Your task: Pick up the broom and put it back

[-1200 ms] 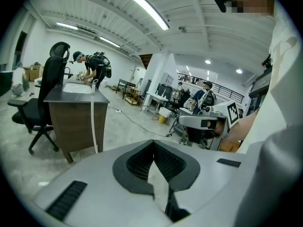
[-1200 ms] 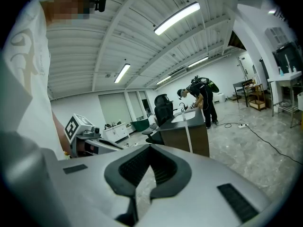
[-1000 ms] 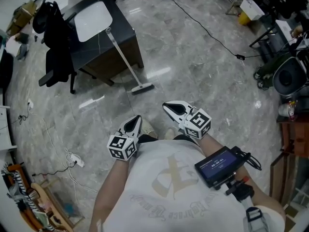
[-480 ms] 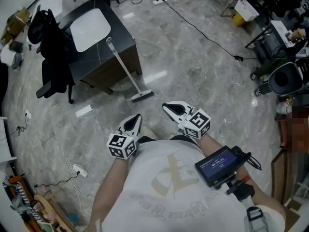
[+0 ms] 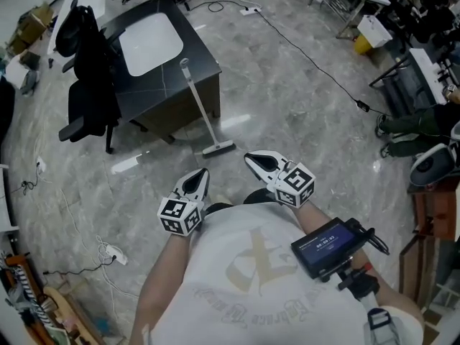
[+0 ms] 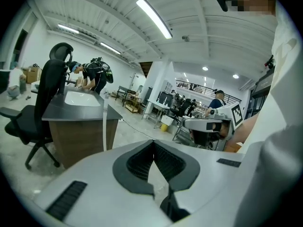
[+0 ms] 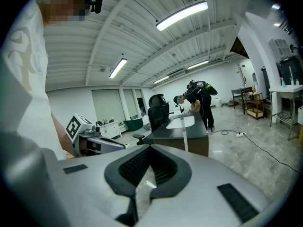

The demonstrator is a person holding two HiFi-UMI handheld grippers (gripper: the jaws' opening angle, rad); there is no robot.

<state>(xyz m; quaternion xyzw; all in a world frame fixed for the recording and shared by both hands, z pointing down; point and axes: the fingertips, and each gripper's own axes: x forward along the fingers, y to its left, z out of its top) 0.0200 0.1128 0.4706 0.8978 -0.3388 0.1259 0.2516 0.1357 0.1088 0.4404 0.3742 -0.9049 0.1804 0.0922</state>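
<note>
Jaws closed, empty, on my left gripper (image 5: 203, 175) and right gripper (image 5: 251, 159) | broom (image 5: 202, 108) stands head on floor, handle against dark table (image 5: 140, 85) corner | grippers well apart from it.

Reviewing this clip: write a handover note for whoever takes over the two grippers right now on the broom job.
Left gripper: shut, nothing between the jaws, held low in front of the body.
Right gripper: shut, empty, alongside the left.
Broom: leans against the dark desk ahead, head on the floor, well apart from both grippers.
Done: nothing yet; the broom is not yet picked up.
Left: close in on the broom, open a gripper, take the handle, lift it and put it back. Where it belongs does not show in these views.
</note>
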